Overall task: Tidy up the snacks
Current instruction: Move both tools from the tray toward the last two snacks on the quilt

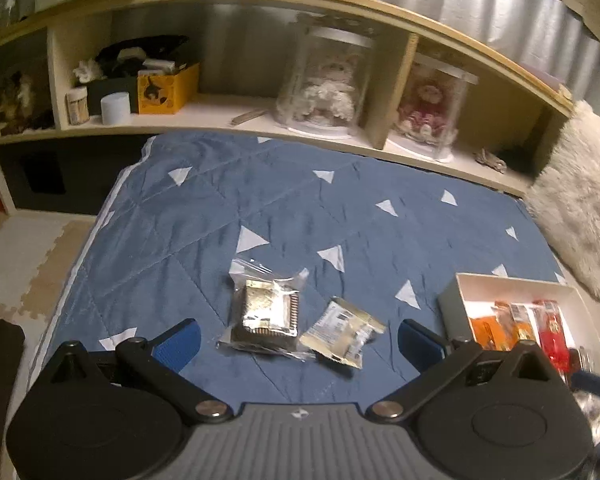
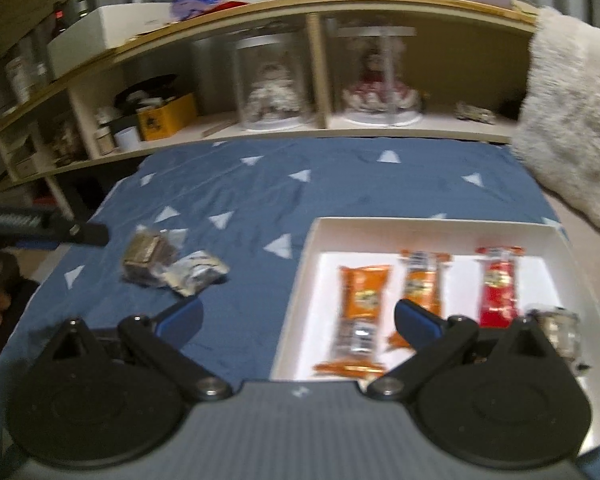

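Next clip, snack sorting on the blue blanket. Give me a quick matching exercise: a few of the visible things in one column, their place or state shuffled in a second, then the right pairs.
Things:
1. red snack pack
2. clear-wrapped cookie pack
3. left tool
4. yellow box

Place or state:
A. on the shelf, in a cubby
B. inside the white box, beside the orange packs
C. open, holding nothing
D. lying loose on the blanket, outside the white box

Pairs: 1-B, 2-D, 3-C, 4-A
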